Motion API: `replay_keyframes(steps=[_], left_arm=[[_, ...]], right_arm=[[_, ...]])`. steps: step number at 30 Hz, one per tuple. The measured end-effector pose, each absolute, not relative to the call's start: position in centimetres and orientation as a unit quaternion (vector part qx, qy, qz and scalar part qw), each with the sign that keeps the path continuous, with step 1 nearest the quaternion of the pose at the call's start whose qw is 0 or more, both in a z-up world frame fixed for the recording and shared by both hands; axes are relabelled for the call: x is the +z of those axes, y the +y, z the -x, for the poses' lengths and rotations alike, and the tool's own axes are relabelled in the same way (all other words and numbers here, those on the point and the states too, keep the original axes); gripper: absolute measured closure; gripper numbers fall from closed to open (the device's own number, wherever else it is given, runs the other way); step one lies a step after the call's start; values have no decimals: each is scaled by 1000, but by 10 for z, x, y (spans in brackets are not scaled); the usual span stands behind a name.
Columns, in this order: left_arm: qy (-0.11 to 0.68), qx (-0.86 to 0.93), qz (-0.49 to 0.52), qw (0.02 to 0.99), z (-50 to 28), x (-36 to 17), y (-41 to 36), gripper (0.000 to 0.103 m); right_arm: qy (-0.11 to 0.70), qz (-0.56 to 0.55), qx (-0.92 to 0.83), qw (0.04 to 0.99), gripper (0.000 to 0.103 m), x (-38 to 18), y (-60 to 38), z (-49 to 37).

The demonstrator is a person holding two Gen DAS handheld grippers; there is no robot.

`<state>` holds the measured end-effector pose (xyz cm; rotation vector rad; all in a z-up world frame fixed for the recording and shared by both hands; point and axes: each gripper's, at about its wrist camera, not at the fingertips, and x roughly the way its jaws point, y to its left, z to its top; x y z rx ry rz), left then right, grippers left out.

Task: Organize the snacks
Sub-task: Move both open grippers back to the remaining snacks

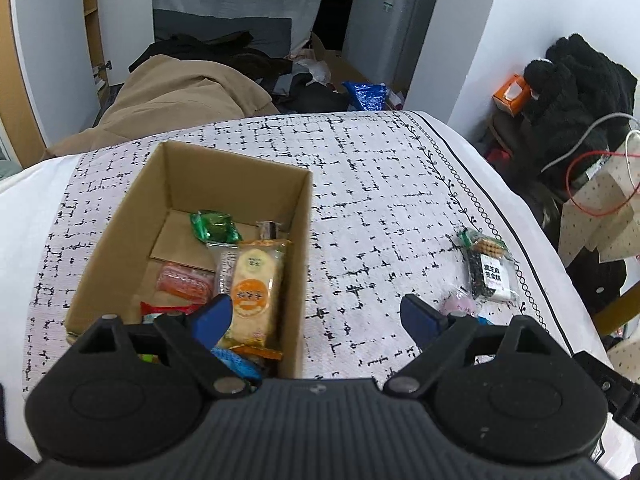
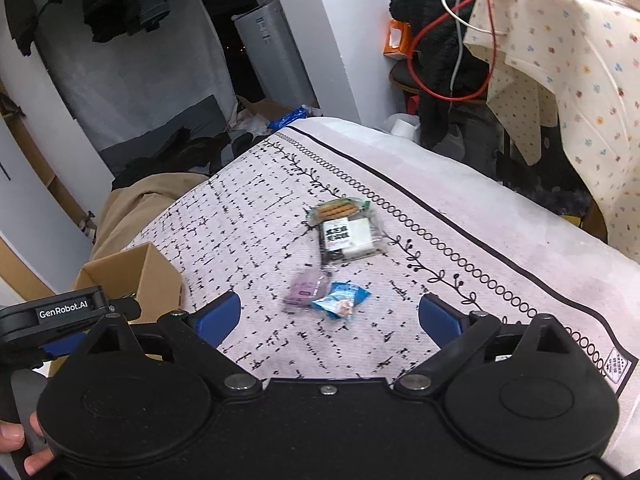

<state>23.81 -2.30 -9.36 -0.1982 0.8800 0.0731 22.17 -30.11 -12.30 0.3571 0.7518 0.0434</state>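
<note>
Patterned cloth covers the table [image 1: 360, 184]. Most snacks already lie in the cardboard box [image 1: 224, 184] at left; three packets [image 2: 344, 232] wait outside on the right. Both the left tool [image 1: 320, 320] and right tool [image 2: 330, 316] gape apart, empty.

The left gripper [image 1: 316, 316] hung with its blue fingers [image 1: 212, 318] spread wide, holding nothing. The right gripper [image 2: 330, 316] was likewise wide apart and empty, tilted downward. Fingertips of a hand [image 2: 18, 446] showed at the lower left of the right wrist view.
</note>
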Motion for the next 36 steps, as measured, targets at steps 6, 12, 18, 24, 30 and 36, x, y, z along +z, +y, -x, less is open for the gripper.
replay_keyframes(steps=[6, 12, 18, 24, 30, 36], left_arm=[[416, 33, 77, 906, -238, -94, -39, 13], [416, 31, 73, 906, -240, -99, -53, 13], [413, 22, 70, 908, -245, -107, -68, 13], [408, 7, 62, 911, -259, -118, -87, 13], [416, -9, 51, 908, -269, -136, -104, 14], [419, -15, 48, 907, -279, -150, -117, 16]], right_arm=[[365, -194, 18, 910, 7, -135, -322, -223], [365, -217, 25, 905, 8, -152, -341, -225], [380, -233, 48, 894, 15, -172, -348, -237], [391, -252, 72, 882, 26, -195, -348, -257], [409, -263, 96, 868, 34, -217, -340, -275], [413, -270, 112, 862, 43, -228, -337, -289]])
